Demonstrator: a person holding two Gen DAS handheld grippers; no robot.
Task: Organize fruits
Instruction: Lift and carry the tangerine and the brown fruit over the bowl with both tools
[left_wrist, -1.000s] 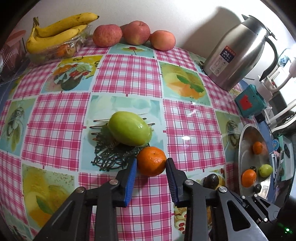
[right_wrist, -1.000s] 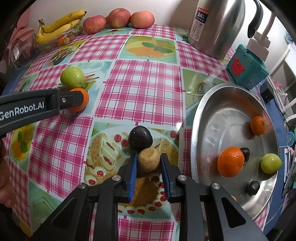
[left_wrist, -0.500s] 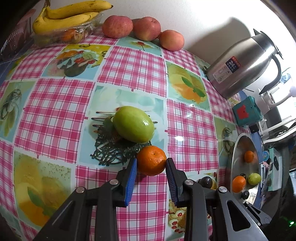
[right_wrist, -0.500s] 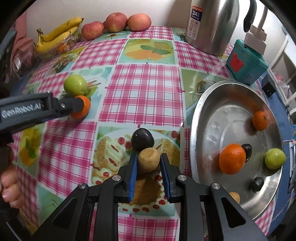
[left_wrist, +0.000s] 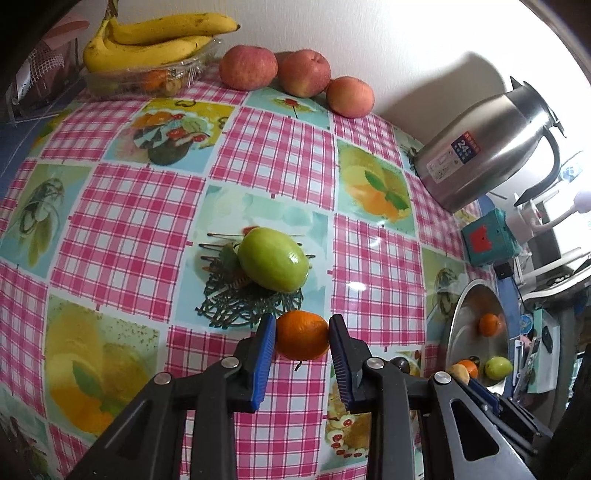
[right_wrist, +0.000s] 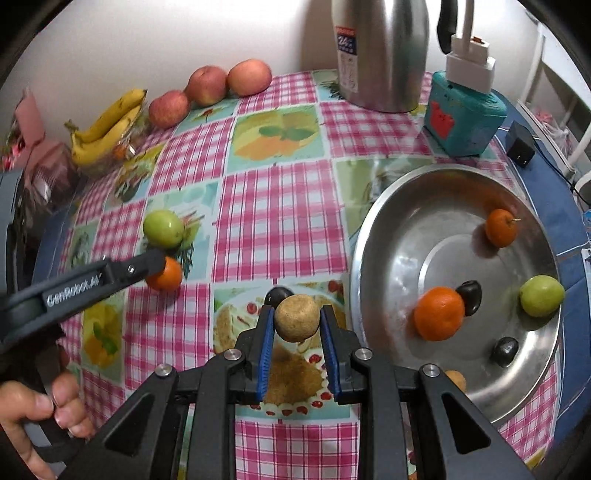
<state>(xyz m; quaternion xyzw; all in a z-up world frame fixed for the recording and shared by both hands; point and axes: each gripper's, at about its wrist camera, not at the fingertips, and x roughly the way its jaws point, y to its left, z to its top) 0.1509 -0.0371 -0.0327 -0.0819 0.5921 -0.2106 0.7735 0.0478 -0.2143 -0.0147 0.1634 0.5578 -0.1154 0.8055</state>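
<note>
My left gripper (left_wrist: 302, 325) is closing its blue pads on a small orange (left_wrist: 303, 341) that rests on the checked tablecloth, just in front of a green fruit (left_wrist: 273, 264). My right gripper (right_wrist: 297, 314) is shut on a round tan fruit (right_wrist: 296, 318) and holds it a little above the cloth. A dark fruit (right_wrist: 277, 295) lies behind the tan one. To the right stands a steel basin (right_wrist: 424, 236) with two oranges, a green fruit, two dark fruits and a tan one inside. The right wrist view also shows the left gripper (right_wrist: 155, 262) on its orange (right_wrist: 169, 277).
Bananas (left_wrist: 155, 40) on a clear tray and three apples (left_wrist: 295, 72) line the back wall. A steel kettle (left_wrist: 487, 144) and a teal box (right_wrist: 461, 114) stand at the back right. A person's hand (right_wrist: 40, 413) holds the left gripper's handle.
My right gripper has risen with the tan fruit, which now hangs off the cloth in front of the dark fruit. The left gripper stays at the orange and has rolled slightly.
</note>
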